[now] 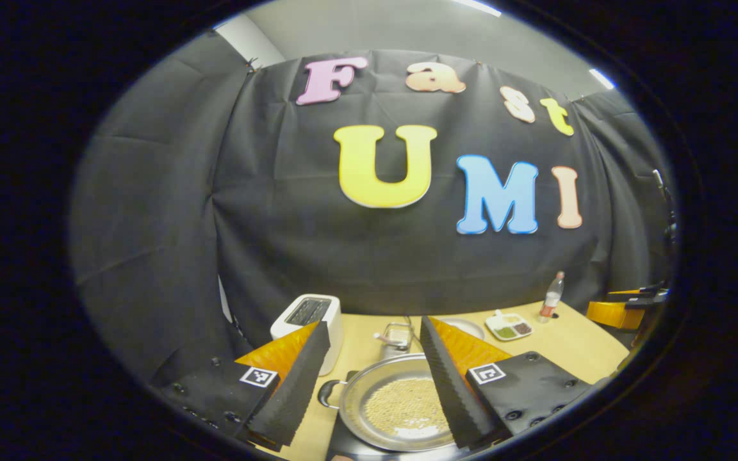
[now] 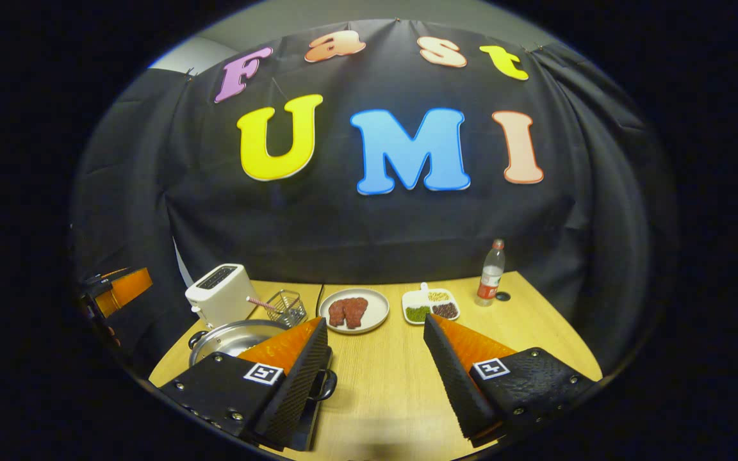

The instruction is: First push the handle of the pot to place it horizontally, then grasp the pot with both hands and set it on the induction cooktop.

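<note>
A silver pot (image 1: 401,384) with pale grains in it sits low in the left gripper view, on the black induction cooktop (image 1: 342,443). One of its loop handles (image 1: 329,394) sticks out to the left. My left gripper (image 1: 374,323) hovers open above the pot, a finger on each side, touching nothing. In the right gripper view the pot (image 2: 231,338) lies at lower left, partly hidden behind one finger. Its near loop handle (image 2: 327,384) juts over the cooktop's edge (image 2: 308,419). My right gripper (image 2: 375,321) is open over bare table, right of the pot.
A white toaster (image 2: 218,294), a wire basket (image 2: 286,307), a plate of meat (image 2: 353,310), a divided dish (image 2: 432,306) and a bottle (image 2: 491,266) line the back of the wooden table (image 2: 382,378). The left gripper's body (image 2: 119,288) shows at far left.
</note>
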A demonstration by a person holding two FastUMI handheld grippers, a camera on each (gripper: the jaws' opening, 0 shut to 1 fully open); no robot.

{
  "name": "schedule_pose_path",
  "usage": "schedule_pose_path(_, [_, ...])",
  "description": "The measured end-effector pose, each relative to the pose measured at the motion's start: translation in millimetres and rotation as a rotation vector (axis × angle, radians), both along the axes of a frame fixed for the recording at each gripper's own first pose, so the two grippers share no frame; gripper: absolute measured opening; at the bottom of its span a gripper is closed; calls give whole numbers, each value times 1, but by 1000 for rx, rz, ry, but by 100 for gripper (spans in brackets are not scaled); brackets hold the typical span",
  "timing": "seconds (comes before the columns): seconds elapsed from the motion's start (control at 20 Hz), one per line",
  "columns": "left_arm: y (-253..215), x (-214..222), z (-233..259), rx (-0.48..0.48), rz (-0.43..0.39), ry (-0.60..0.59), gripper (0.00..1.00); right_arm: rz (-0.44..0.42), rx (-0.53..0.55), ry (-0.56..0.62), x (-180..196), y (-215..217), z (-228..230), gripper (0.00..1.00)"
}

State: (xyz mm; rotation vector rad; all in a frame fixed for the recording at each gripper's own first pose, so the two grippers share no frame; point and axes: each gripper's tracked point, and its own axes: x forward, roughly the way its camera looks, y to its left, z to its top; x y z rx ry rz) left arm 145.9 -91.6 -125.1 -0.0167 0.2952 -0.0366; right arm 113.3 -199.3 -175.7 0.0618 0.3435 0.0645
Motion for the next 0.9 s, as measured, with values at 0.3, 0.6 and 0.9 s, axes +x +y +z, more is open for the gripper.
schedule_pose_path(0.3, [-133, -32, 77, -138, -103, -68, 93, -64, 38, -173, -31, -70, 104, 92])
schedule_pose_path(0.6, [-213, -63, 162, -112, -138, -174, 93, -76, 6, -240, -70, -148, 155, 92])
schedule_pose_path(0.9, [-257, -100, 178, -101, -107, -185, 89, -82, 10, -248, -95, -195, 163, 92])
